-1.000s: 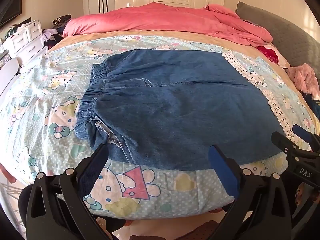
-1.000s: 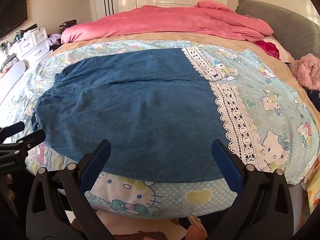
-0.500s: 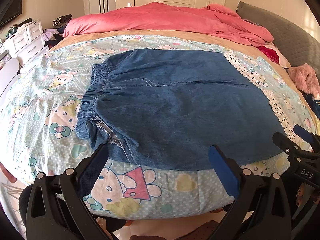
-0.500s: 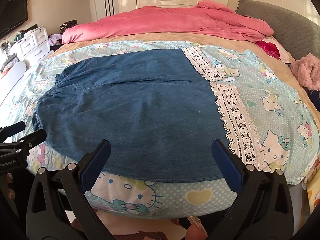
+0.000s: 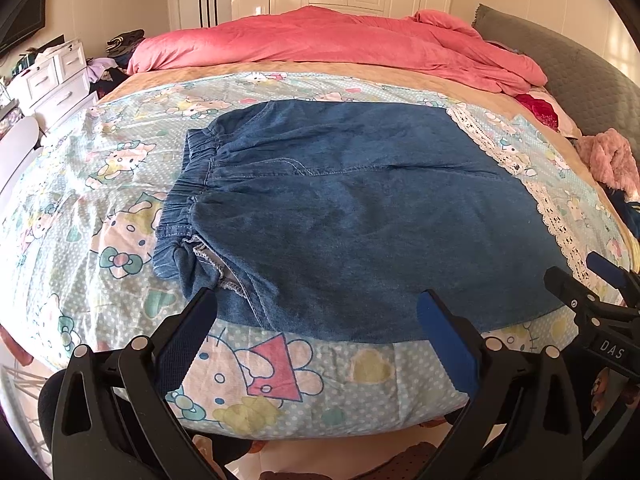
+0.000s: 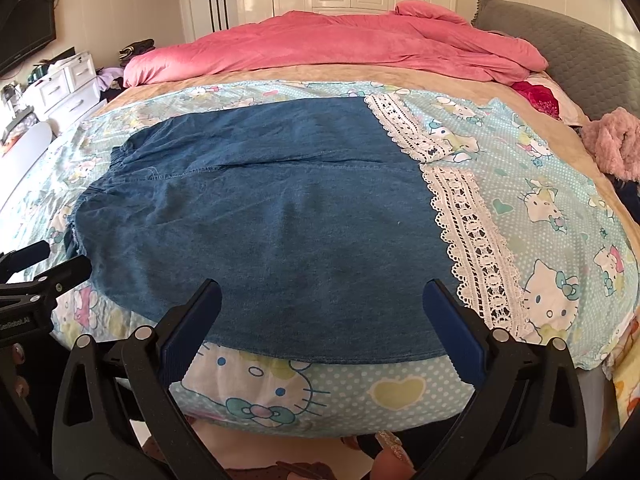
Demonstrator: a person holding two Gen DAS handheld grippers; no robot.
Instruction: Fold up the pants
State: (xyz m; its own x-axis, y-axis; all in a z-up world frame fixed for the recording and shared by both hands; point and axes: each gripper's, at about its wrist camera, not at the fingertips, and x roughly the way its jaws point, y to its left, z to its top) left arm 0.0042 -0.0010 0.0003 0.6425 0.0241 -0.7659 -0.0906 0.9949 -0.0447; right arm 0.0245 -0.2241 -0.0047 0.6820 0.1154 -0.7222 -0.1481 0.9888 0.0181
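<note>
Nothing had shifted since the earlier frames. The blue denim pants point(image 5: 352, 216) lay flat on the cartoon-print bedspread point(image 5: 92, 216), long axis crosswise, elastic waistband point(image 5: 184, 196) leftward. The left gripper point(image 5: 316, 320) and right gripper point(image 6: 320, 312) hovered wide apart, holding nothing.

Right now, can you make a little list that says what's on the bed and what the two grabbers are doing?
pants: blue denim pants, spread flat on the cartoon cat sheet
waistband: elastic waistband, at the left end
lace trim: white lace trim, along the right end of the pants
blanket: pink blanket, bunched at the far side of the bed
left gripper: left gripper, open, holding nothing
right gripper: right gripper, open, holding nothing
folding: not started
</note>
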